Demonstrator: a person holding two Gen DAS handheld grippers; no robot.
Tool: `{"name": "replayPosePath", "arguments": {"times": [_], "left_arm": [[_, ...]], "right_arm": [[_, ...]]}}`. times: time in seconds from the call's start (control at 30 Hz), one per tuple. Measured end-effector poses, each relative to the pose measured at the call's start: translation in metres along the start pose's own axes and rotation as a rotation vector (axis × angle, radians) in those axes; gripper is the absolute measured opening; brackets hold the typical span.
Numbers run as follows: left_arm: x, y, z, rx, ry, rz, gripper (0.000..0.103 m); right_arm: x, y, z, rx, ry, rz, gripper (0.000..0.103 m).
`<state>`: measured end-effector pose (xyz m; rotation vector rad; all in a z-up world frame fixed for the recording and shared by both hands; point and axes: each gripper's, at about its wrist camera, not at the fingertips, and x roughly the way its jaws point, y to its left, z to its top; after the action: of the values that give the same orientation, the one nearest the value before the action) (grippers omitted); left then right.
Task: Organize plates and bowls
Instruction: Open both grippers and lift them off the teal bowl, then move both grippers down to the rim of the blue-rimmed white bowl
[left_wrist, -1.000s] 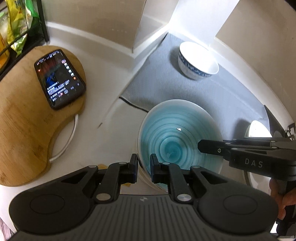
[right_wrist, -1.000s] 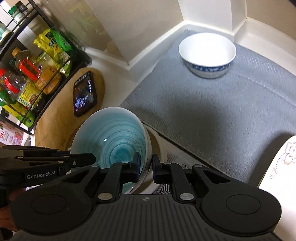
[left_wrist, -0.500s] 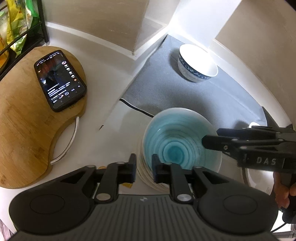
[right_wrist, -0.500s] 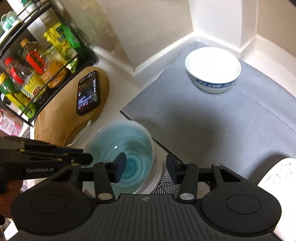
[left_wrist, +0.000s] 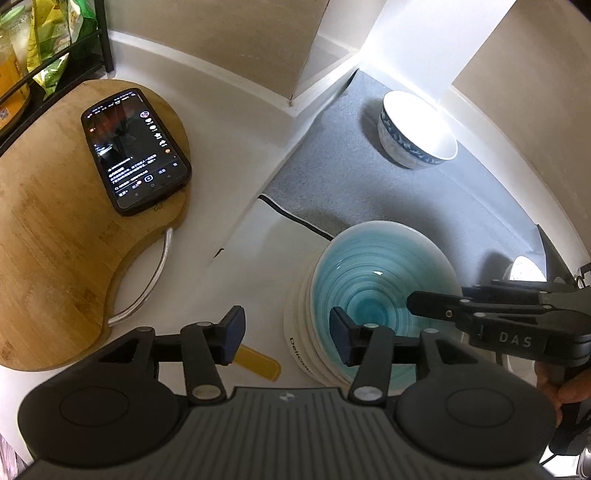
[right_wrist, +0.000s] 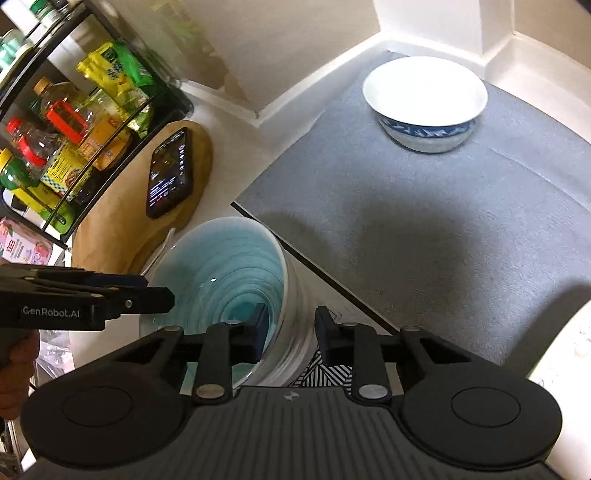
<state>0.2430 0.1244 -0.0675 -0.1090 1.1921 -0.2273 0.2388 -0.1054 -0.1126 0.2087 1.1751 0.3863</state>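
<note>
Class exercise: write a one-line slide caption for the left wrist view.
Left gripper open astride the near rim of the blue bowl atop stacked plates, right gripper over its far side.

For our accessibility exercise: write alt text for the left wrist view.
A black left gripper, jaws open, straddles the near rim of a turquoise glazed bowl atop stacked white plates. The right gripper reaches in opposite; beyond lie a grey mat, a blue-patterned white bowl and a black phone.

The left gripper (left_wrist: 284, 336), angled steeply down, has just been opening with nothing pressed between its pads, while the right gripper (right_wrist: 290, 330), beside it, has been closing, jaws parted.
</note>
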Motion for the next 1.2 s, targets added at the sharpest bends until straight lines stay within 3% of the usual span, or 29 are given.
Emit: {"name": "replayPosePath", "arguments": {"times": [0.4,0.5,0.53,0.6,0.77,0.9,1.0,1.2], "left_arm": [[0.011,-0.010,0.010,0.026,0.014,-0.003,0.063],[0.012,-0.012,0.013,0.031,0.015,-0.005,0.071],[0.012,-0.013,0.014,0.034,0.010,-0.007,0.077],[0.010,-0.014,0.018,0.041,-0.009,-0.010,0.085],[0.006,-0.017,0.033,0.035,-0.044,-0.033,0.091],[0.003,-0.023,0.050,0.044,-0.071,-0.041,0.094],[0.001,-0.033,0.064,0.062,-0.095,-0.049,0.103],[0.007,-0.054,0.101,0.080,-0.129,-0.051,0.103]], "right_arm": [[0.007,-0.021,-0.003,0.059,-0.054,0.098,0.029],[0.007,-0.018,-0.001,0.058,-0.038,0.091,0.031],[0.006,-0.018,0.000,0.065,-0.033,0.084,0.032],[0.000,-0.017,0.005,0.067,-0.027,0.070,0.050],[-0.016,-0.019,0.018,0.073,-0.064,0.035,0.061],[-0.021,-0.027,0.030,0.091,-0.098,-0.008,0.064],[-0.025,-0.040,0.041,0.129,-0.121,-0.052,0.064],[-0.037,-0.075,0.064,0.282,-0.202,-0.118,0.065]]}}
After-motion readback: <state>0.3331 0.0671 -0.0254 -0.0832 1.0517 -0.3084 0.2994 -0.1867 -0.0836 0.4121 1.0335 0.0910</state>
